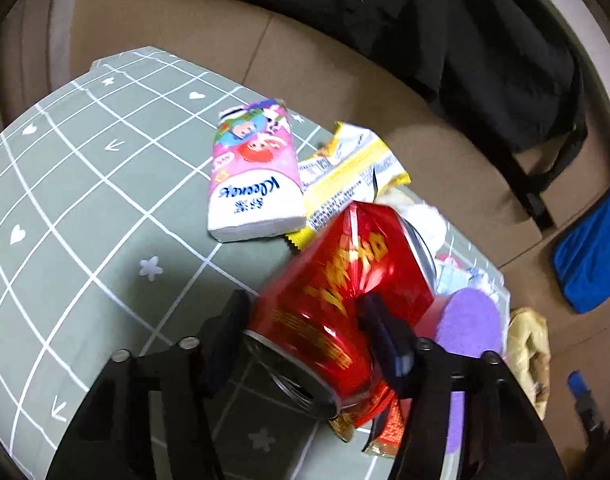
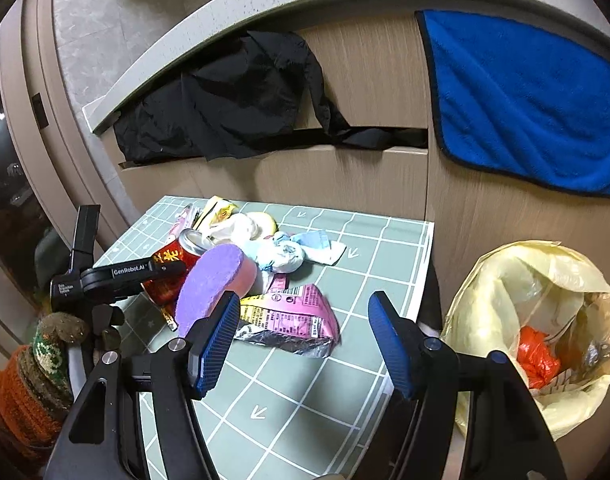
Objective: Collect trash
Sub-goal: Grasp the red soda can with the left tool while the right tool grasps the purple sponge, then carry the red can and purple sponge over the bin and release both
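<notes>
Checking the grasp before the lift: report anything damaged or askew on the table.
The red can lies tipped on its side, its wall dented and creased, between the left gripper's pads. Crumpled tissues and wrappers are heaped beside it. The right gripper is open and empty.

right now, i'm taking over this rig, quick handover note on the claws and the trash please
Left claw: around the crushed red can, pads against its sides.
Right claw: open, empty, above the pink snack wrapper.
On the table: tissue pack, yellow wrapper, purple sponge, crumpled tissues.
Done: some trash already in the yellow bag.
Left: everything on the table.
</notes>
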Tool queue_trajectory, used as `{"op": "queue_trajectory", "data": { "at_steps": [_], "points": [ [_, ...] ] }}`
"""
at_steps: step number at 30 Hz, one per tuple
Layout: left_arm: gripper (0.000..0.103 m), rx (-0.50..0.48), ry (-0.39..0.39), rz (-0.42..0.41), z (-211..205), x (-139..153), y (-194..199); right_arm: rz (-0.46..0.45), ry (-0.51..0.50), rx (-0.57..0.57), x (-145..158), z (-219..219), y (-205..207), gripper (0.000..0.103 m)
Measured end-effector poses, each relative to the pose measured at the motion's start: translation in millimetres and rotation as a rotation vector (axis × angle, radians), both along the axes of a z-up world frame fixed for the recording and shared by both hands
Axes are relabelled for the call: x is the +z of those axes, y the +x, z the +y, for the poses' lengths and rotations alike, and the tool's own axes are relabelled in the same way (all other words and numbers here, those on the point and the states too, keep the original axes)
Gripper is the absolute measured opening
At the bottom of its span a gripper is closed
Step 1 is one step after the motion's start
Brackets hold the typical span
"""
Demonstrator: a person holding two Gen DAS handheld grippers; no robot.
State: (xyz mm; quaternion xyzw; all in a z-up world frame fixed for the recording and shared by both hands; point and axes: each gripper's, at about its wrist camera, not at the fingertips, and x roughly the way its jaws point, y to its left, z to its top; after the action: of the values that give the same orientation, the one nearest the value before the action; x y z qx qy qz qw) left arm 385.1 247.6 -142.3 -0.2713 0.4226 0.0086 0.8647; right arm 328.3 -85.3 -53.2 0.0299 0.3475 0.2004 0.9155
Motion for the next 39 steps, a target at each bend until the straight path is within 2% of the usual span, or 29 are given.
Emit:
{"op": "queue_trajectory", "data": {
  "at_steps": [2, 7, 10, 15, 21, 26, 33, 39],
  "points": [
    [0.057, 0.004, -0.002, -0.035, 3, 9, -7, 0.003, -0.001, 0.009, -1, 3, 0, 0.064],
    [0.056, 0.003, 0.145, -0.150, -1, 50, -33, 0.016, -0.017, 0.034, -3, 17, 2, 0.064],
    [0.056, 0.011, 0.192, -0.203, 3, 69, -49, 0.020, -0.014, 0.057, -3, 29, 4, 0.064],
    [0.056, 0.011, 0.220, -0.297, 22, 97, -81, 0.028, -0.050, 0.113, -7, 62, 8, 0.064],
    [0.056, 0.031, 0.272, -0.350, 32, 113, -109, 0.051, -0.115, 0.159, -24, 97, 16, 0.064],
    [0.056, 0.075, 0.333, -0.362, 36, 113, -125, 0.132, -0.062, 0.118, -35, 113, 39, 0.064],
    [0.056, 0.098, 0.284, -0.320, 45, 98, -129, 0.190, -0.114, 0.098, -61, 140, 43, 0.064],
    [0.056, 0.112, 0.292, -0.307, 46, 93, -132, 0.176, -0.144, 0.107, -58, 148, 39, 0.065]
  ]
}}
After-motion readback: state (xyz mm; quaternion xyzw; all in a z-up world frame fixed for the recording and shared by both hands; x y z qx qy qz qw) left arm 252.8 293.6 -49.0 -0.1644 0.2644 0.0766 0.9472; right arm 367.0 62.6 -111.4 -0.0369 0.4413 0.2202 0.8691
